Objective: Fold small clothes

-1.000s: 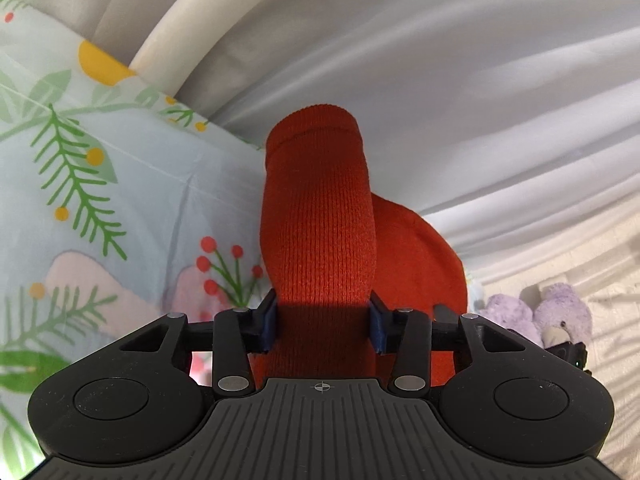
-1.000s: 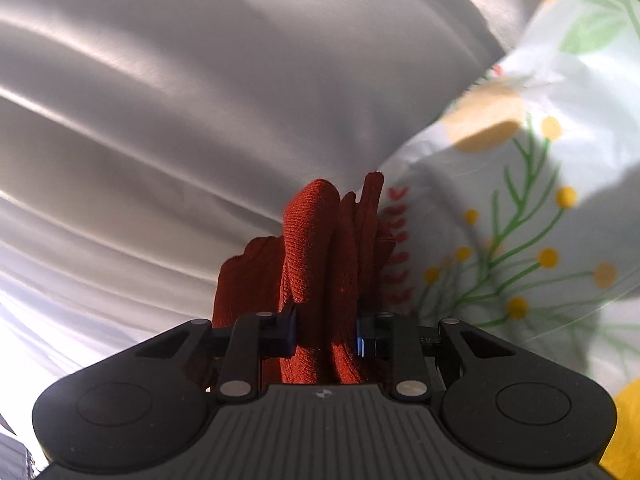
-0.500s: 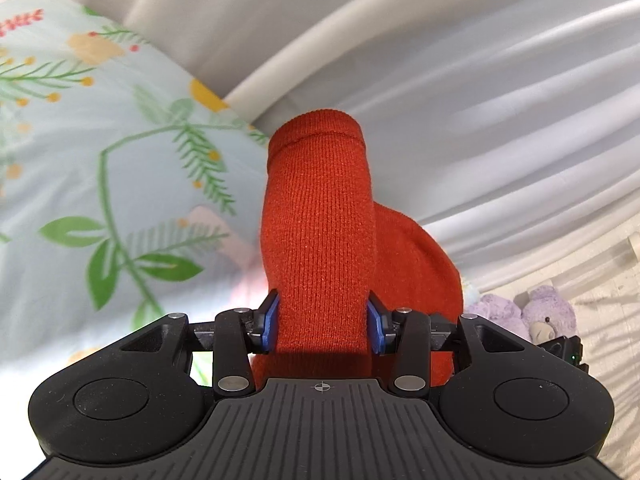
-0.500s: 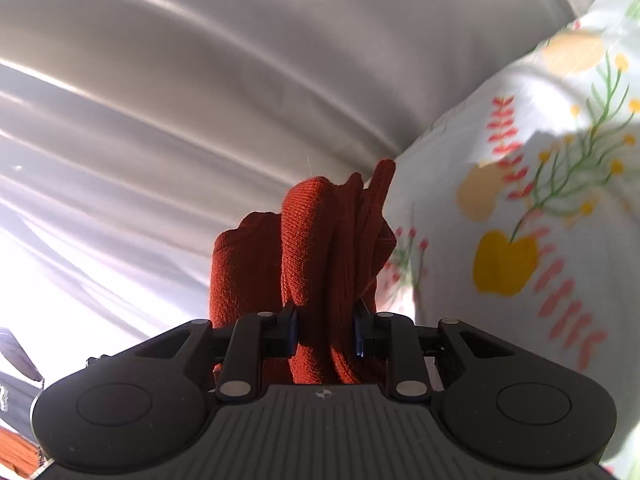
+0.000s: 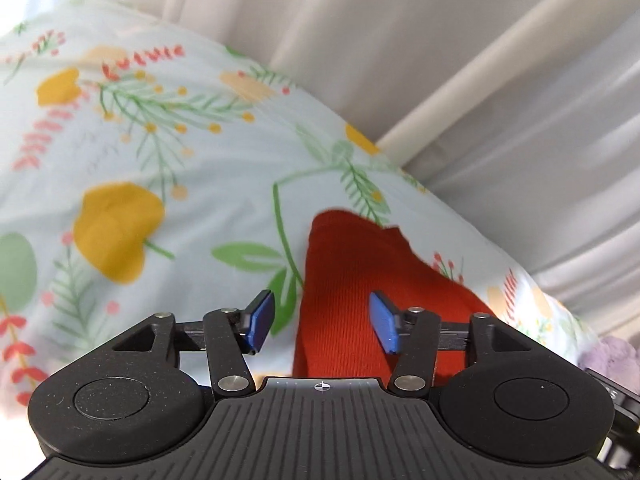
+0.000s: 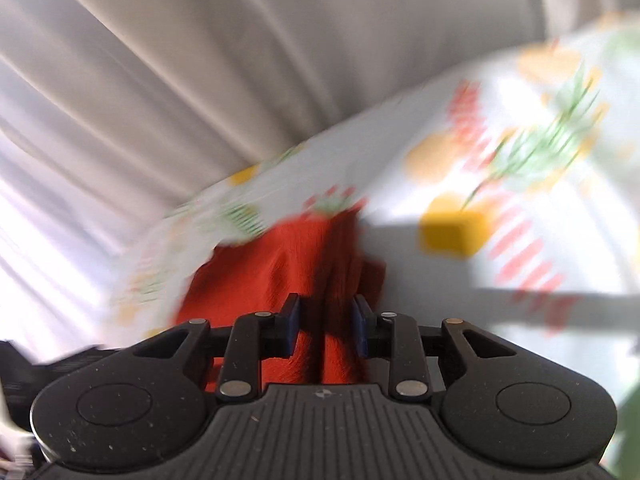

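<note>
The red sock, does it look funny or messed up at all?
A little. The red sock lies bunched on the flowery sheet, not flat. The left gripper is open around it, while the right gripper pinches a crumpled wad.

My left tool (image 5: 322, 322) has its 2 blue pads (image 5: 260, 320) spread wide, angled toward 12 o'clock. My right tool (image 6: 326, 326) has its pads (image 6: 291, 322) pinched close on red cloth (image 6: 312, 264), aimed toward 12 o'clock.
</note>
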Demonstrator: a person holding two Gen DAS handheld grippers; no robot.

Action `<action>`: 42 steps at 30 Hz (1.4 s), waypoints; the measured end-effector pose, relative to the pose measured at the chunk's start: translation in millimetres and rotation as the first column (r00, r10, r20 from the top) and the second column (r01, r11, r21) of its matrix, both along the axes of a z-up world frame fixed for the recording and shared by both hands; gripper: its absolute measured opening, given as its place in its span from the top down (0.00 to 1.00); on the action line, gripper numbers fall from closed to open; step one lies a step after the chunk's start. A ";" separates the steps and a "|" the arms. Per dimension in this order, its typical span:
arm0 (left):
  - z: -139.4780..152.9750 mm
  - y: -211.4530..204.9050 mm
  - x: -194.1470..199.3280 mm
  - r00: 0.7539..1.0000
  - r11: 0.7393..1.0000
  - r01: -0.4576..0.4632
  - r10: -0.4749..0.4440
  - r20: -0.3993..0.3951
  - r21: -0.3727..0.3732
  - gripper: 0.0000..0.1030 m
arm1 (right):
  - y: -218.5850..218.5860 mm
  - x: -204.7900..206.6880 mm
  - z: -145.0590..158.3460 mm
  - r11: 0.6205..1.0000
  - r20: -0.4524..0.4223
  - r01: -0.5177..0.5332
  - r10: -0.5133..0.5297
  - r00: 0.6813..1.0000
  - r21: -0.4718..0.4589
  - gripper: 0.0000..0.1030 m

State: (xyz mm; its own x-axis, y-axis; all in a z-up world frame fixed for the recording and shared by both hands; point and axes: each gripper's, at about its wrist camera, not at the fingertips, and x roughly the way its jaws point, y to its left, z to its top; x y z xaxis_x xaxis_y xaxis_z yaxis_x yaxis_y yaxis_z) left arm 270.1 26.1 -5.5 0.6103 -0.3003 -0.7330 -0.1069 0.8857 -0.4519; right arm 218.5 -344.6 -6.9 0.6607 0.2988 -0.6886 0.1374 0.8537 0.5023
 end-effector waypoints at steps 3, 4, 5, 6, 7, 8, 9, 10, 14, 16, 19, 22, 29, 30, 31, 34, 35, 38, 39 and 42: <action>1.1 -21.7 14.9 0.999 0.999 -0.008 0.007 0.032 0.034 0.23 | 16.1 7.5 12.1 0.998 0.061 -0.010 0.013 0.998 -0.056 0.74; -2.1 -34.8 21.1 0.999 0.999 -0.005 0.002 0.048 0.048 0.20 | 25.8 11.2 13.9 0.998 0.059 -0.042 0.045 0.997 -0.051 0.74; -6.3 -44.1 28.6 0.998 0.998 0.001 -0.006 0.058 0.070 0.20 | 39.5 17.5 13.3 0.995 0.052 -0.079 0.082 0.995 -0.062 0.74; -12.3 -55.8 36.3 0.998 0.994 0.001 -0.007 0.058 0.107 0.20 | 57.5 24.5 10.6 0.990 0.042 -0.112 0.116 0.992 -0.088 0.74; -19.4 -64.8 46.1 0.999 0.987 -0.004 -0.005 0.051 0.158 0.20 | 70.4 30.9 8.6 0.983 0.034 -0.140 0.145 0.989 -0.119 0.74; -25.7 -71.5 54.5 0.999 0.978 -0.009 0.000 0.039 0.207 0.20 | 83.2 40.2 1.4 0.976 0.024 -0.153 0.159 0.987 -0.154 0.74; -31.8 -77.2 62.1 1.000 0.969 -0.005 -0.002 0.028 0.248 0.20 | 92.9 50.1 -4.6 0.970 0.014 -0.146 0.152 0.988 -0.193 0.74; -39.2 -79.7 69.8 1.000 0.963 0.008 -0.013 0.016 0.270 0.19 | 100.2 59.0 -9.9 0.963 0.013 -0.142 0.149 0.989 -0.228 0.75; -48.5 -84.7 83.2 1.000 0.954 0.003 -0.010 0.023 0.301 0.06 | 109.6 82.6 -28.8 0.944 0.010 -0.114 0.123 0.992 -0.310 0.81; -52.3 -83.6 87.8 1.000 0.958 0.003 -0.007 0.015 0.287 0.01 | 112.7 87.5 -34.4 0.932 0.048 -0.099 0.123 0.991 -0.349 0.81; -52.8 -88.8 88.4 1.000 0.950 0.002 -0.009 0.020 0.312 0.00 | 119.5 87.1 -41.9 0.905 0.105 -0.089 0.145 0.984 -0.417 0.81; -52.4 -88.1 87.2 1.000 0.952 -0.002 -0.005 0.025 0.305 0.00 | 121.4 83.3 -45.1 0.900 0.141 -0.062 0.136 0.981 -0.431 0.81; -41.1 -71.5 58.3 0.999 0.977 0.034 -0.031 -0.017 0.212 0.01 | 105.0 73.2 -39.3 0.948 0.160 -0.057 0.112 0.981 -0.315 0.78; -37.1 -66.1 44.0 0.999 0.982 0.045 -0.044 -0.010 0.182 0.01 | 102.9 65.1 -36.1 0.952 0.151 -0.061 0.111 0.982 -0.300 0.78; -32.4 -61.0 25.8 0.999 0.986 0.048 -0.050 0.008 0.162 0.01 | 102.2 54.5 -32.3 0.952 0.140 -0.078 0.124 0.982 -0.297 0.78; -18.8 -47.2 -41.4 0.994 0.986 0.060 -0.073 0.079 0.157 0.01 | 95.2 -1.4 -19.6 0.942 0.167 -0.081 0.142 0.976 -0.325 0.62; -16.8 -43.6 -63.2 0.992 0.982 0.065 -0.082 0.092 0.176 0.01 | 87.0 -23.2 -17.0 0.947 0.159 -0.088 0.142 0.977 -0.308 0.62; -16.5 -31.8 -119.9 0.995 0.970 0.031 -0.053 0.083 0.241 0.01 | 56.5 -84.7 -17.1 0.976 0.103 -0.082 0.105 0.989 -0.201 0.52; -17.8 -30.0 -134.2 0.995 0.968 0.026 -0.048 0.083 0.249 0.01 | 45.4 -101.8 -20.4 0.985 0.071 -0.065 0.077 0.994 -0.160 0.50; -22.3 -27.9 -157.2 0.996 0.967 0.006 -0.028 0.083 0.253 0.01 | 17.1 -137.8 -33.2 0.999 0.013 -0.032 0.031 0.999 0.037 0.50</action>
